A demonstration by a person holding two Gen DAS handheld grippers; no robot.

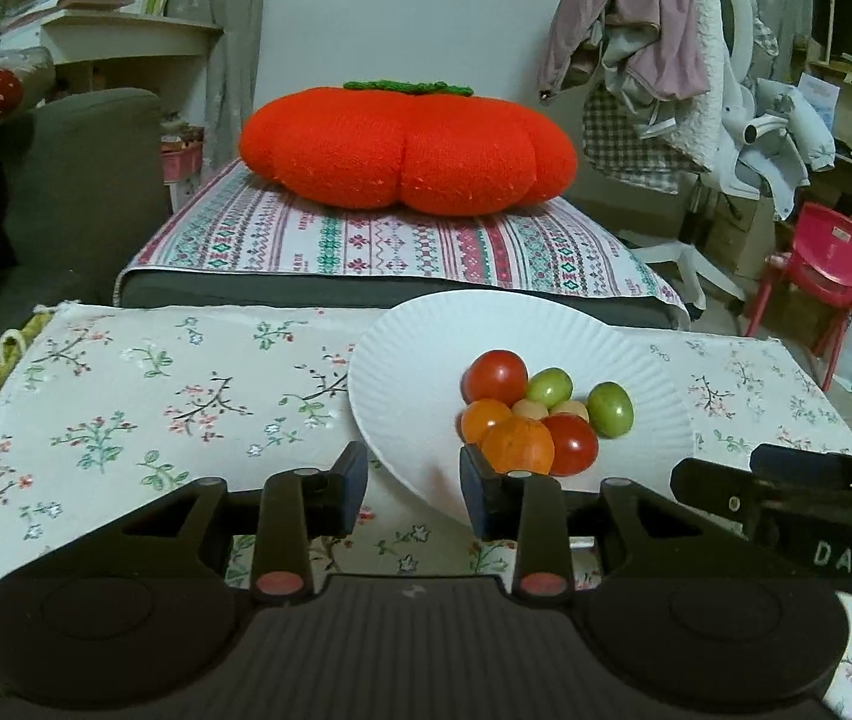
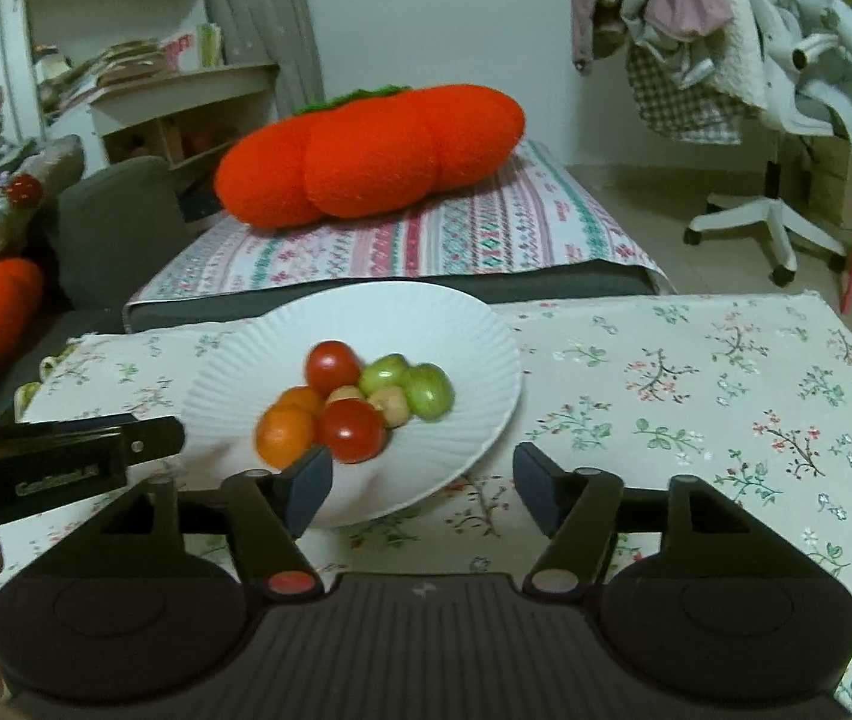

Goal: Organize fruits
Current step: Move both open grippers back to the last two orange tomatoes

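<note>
A white paper plate (image 1: 426, 354) (image 2: 366, 318) lies on the flowered tablecloth (image 1: 156, 396) and holds a small heap of fruit. The heap has red tomatoes (image 1: 495, 376) (image 2: 351, 429), orange ones (image 1: 517, 444) (image 2: 285, 435), green ones (image 1: 610, 409) (image 2: 429, 391) and small beige ones in the middle. My left gripper (image 1: 414, 483) is open at the plate's near rim, its right finger just short of the orange fruit. Open wider, my right gripper (image 2: 423, 474) straddles the near rim, and its left finger is close to a red tomato. Neither one holds anything.
Behind the table a big knitted orange pumpkin cushion (image 1: 408, 150) rests on a striped mattress (image 1: 396, 240). A grey sofa (image 1: 84, 168) stands on the left. A chair piled with clothes (image 1: 666, 60) and a red child's chair (image 1: 816, 276) are on the right.
</note>
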